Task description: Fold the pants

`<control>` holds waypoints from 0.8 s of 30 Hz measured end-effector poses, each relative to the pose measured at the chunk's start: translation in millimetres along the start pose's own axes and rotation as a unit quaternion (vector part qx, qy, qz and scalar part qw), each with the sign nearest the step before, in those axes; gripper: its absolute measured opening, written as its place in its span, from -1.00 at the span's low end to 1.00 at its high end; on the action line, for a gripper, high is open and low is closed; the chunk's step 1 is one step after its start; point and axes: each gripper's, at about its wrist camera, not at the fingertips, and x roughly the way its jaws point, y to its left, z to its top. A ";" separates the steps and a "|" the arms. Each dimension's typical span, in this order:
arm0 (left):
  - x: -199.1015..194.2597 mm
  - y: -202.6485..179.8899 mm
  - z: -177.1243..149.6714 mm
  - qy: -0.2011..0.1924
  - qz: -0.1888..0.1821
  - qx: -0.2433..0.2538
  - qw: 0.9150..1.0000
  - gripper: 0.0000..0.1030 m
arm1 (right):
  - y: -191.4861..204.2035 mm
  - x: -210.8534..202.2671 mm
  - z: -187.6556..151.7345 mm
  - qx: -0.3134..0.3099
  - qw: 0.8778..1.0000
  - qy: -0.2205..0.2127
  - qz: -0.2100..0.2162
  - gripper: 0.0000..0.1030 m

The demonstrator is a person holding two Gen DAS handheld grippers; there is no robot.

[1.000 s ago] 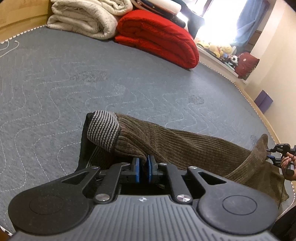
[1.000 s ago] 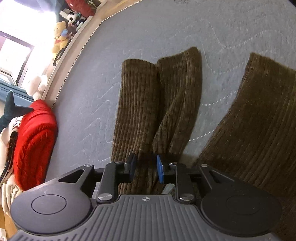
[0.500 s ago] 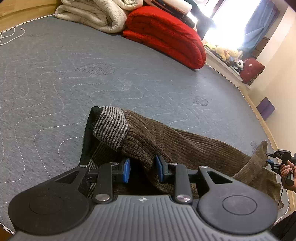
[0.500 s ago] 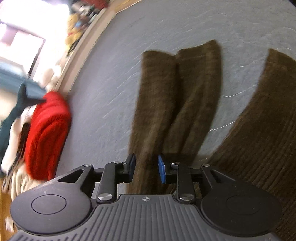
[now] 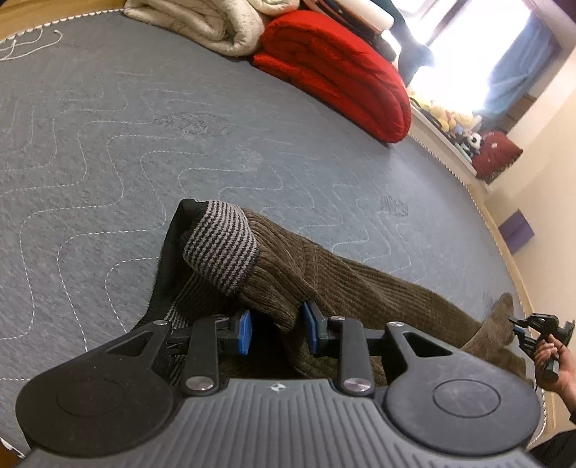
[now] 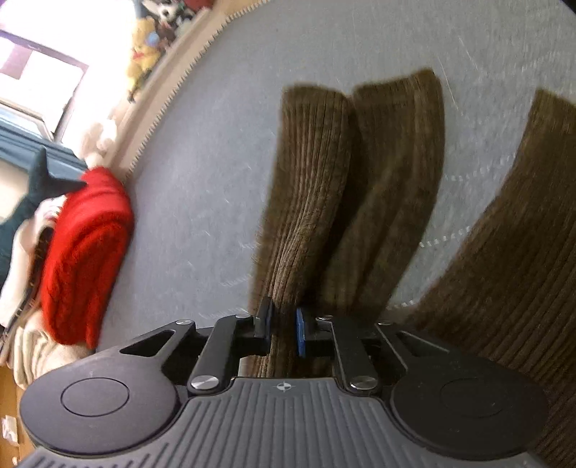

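Brown corduroy pants (image 5: 360, 284) lie on the grey quilted bed, with a striped waistband (image 5: 219, 244) folded over at the near left. My left gripper (image 5: 276, 325) is open, its blue pads on either side of a fold of the waist fabric. In the right wrist view the two pant legs (image 6: 360, 187) stretch away from me. My right gripper (image 6: 283, 331) has its pads close together with a leg's fabric between them. The right gripper also shows in the left wrist view (image 5: 532, 329) at the leg ends.
A folded red blanket (image 5: 342, 72) and a cream blanket (image 5: 208, 21) lie at the far side of the bed (image 5: 108, 126). Stuffed toys (image 5: 453, 118) sit on a ledge by the window. The bed edge (image 5: 511, 259) runs along the right.
My left gripper opened wide and let go of the waist fabric. My right gripper narrowed onto the pant leg and shifted slightly; that view is blurred by motion.
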 end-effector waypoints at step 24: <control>-60.1 -36.2 -33.2 -0.024 0.134 0.052 0.989 -0.52 | -137.5 -239.7 -67.3 0.070 0.981 -0.098 -0.152 -0.75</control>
